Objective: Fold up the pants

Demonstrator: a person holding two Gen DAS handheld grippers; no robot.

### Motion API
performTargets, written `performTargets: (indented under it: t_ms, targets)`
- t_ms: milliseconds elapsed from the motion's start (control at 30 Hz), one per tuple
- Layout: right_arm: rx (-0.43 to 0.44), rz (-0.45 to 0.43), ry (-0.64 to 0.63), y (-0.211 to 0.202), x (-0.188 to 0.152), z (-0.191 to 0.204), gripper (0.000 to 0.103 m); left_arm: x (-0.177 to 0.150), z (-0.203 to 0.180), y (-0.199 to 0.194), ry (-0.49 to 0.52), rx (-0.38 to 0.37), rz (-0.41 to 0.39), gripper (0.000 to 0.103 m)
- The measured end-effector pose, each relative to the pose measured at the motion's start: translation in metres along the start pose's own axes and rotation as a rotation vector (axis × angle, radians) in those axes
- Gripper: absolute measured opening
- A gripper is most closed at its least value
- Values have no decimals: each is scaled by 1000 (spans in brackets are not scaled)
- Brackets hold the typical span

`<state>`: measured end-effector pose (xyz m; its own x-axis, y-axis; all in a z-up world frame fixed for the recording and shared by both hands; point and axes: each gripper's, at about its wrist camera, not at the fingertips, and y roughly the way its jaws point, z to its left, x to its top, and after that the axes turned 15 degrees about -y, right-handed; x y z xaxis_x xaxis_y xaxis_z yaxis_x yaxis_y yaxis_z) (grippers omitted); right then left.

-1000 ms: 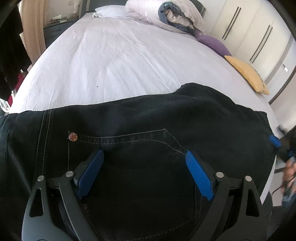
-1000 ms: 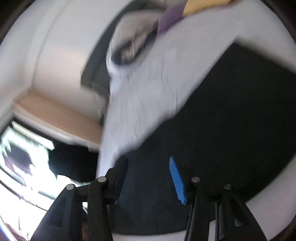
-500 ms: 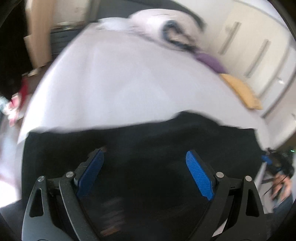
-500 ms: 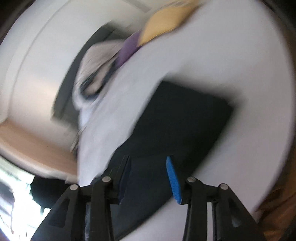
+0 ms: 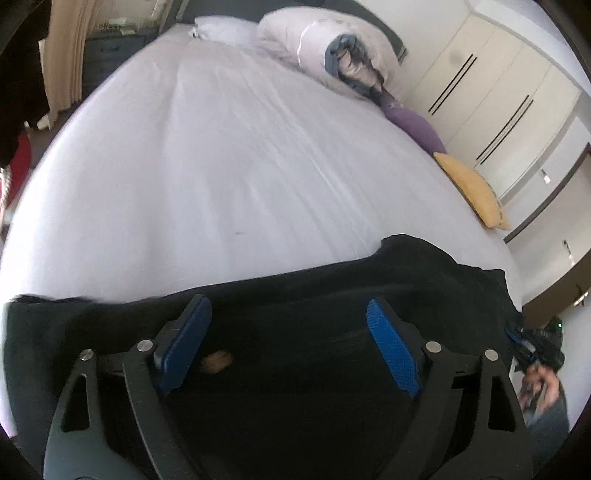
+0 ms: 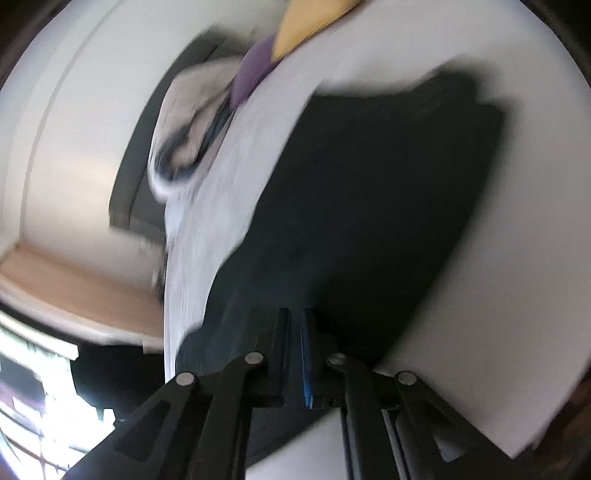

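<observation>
Black pants (image 5: 295,369) lie under the wide-spread left gripper (image 5: 288,347); right gripper (image 6: 294,347) pinches their edge

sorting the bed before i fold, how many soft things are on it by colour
black pants: 1
purple cushion: 1
yellow cushion: 1
white pillow: 1
white rolled duvet: 1
Total: 5 on the bed
</observation>
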<state>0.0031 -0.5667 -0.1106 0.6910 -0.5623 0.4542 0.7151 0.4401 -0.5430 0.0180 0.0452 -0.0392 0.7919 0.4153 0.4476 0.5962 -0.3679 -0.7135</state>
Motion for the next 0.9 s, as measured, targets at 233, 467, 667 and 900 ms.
performTargets:
  t_ms: [233, 467, 667, 900]
  targets:
    - [-147, -243, 152, -87, 17, -47, 45, -15, 39, -52, -24, -13, -67, 86]
    - [-40, -224, 122, -100, 10, -32, 47, -18, -3, -80, -39, -76, -103, 91]
    - [-27, -121, 152, -38, 22, -6, 50, -52, -102, -16, 6, -150, 159, 92]
    - [-59, -129, 184, -34, 21, -9, 50, -81, -113, 34, 116, -78, 280, 91]
